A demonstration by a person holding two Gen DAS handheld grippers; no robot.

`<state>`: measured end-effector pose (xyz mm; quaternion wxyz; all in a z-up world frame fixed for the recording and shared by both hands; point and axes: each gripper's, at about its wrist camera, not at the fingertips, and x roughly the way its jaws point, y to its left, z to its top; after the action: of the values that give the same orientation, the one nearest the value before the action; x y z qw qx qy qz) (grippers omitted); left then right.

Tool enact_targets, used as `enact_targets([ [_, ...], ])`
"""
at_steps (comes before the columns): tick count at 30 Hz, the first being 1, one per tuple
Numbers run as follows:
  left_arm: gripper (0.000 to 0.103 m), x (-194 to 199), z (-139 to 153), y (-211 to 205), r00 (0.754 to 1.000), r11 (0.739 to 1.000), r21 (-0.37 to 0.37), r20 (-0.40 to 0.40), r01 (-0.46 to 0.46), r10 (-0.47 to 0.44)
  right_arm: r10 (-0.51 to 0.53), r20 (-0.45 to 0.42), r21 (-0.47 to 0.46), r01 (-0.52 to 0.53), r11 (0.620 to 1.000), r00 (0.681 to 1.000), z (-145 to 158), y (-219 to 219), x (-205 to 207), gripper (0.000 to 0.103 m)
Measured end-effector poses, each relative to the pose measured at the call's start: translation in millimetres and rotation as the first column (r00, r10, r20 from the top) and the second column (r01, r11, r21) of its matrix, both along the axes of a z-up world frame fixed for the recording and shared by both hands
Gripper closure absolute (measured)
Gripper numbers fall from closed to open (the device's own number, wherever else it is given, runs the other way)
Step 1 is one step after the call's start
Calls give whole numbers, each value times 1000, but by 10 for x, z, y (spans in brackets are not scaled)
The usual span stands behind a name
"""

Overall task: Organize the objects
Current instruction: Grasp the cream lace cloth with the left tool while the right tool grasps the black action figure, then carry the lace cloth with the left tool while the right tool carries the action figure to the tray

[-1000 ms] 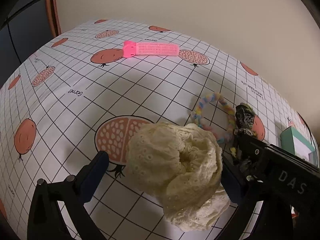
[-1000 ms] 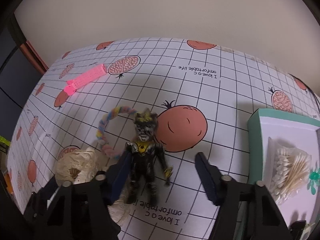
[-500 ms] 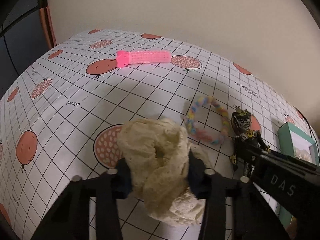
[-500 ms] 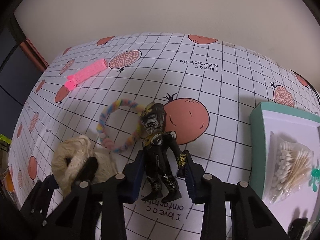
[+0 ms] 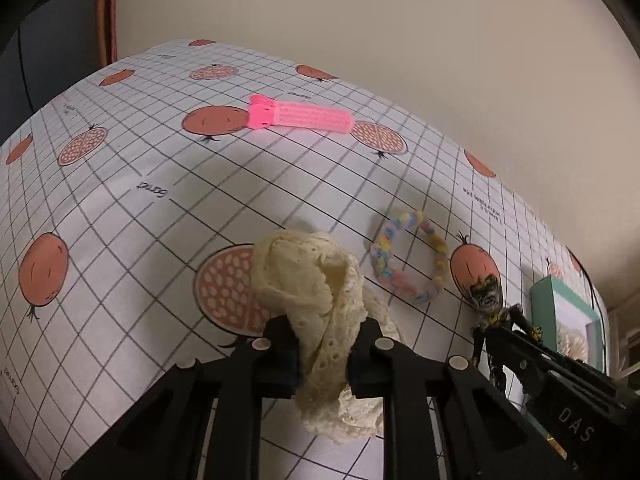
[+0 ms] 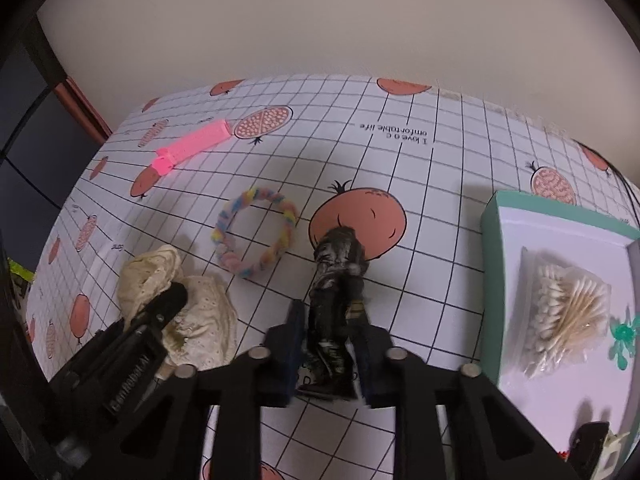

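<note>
My left gripper [image 5: 323, 354] is shut on a cream lace scrunchie [image 5: 308, 280], which bulges above the jaws and hangs below them. In the right wrist view the same scrunchie [image 6: 160, 276] shows at lower left with the left gripper's finger across it. My right gripper [image 6: 329, 358] is shut on a dark action figure [image 6: 336, 280], held by its legs with the head pointing away. The figure [image 5: 486, 300] also appears at the right of the left wrist view. A pastel braided ring [image 6: 256, 236] lies flat between the two held things.
A pink hair clip [image 5: 300, 117] lies far back on the pomegranate-print tablecloth [image 5: 140, 220]. A teal-rimmed tray [image 6: 490, 280] at the right holds a bag of cotton swabs [image 6: 568, 304] and a small green toy [image 6: 624, 336]. A beige wall stands behind the table.
Both grippers went from open to shut: the left closed on the scrunchie, the right on the figure. Both things have since risen off the cloth, and the figure has turned sideways.
</note>
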<state>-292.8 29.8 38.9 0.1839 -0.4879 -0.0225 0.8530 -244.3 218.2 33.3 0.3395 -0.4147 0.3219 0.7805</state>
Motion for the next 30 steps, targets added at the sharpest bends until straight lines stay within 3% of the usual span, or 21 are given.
enact_targets([
  [9, 85, -291, 201, -87, 997, 997, 16, 20, -77, 77, 73, -28, -10, -74, 997, 997, 34, 102, -57, 82],
  [14, 85, -160, 471, -188, 996, 994, 59, -26, -87, 89, 38, -80, -4, -38, 999, 996, 197, 5, 252, 82],
  [17, 85, -18, 565, -193, 996, 989, 119, 10, -87, 86, 0, -134, -8, -1, 1000, 991, 303, -44, 502, 82],
  [25, 85, 435, 880, 183, 1000, 978, 207, -1, -3, 3, -96, -177, 20, 101, 995, 980, 588, -58, 1205, 82],
  [30, 85, 760, 1056, 599, 993, 974, 198, -57, 110, -100, -138, -208, 44, 150, 988, 968, 677, 32, 1576, 82],
])
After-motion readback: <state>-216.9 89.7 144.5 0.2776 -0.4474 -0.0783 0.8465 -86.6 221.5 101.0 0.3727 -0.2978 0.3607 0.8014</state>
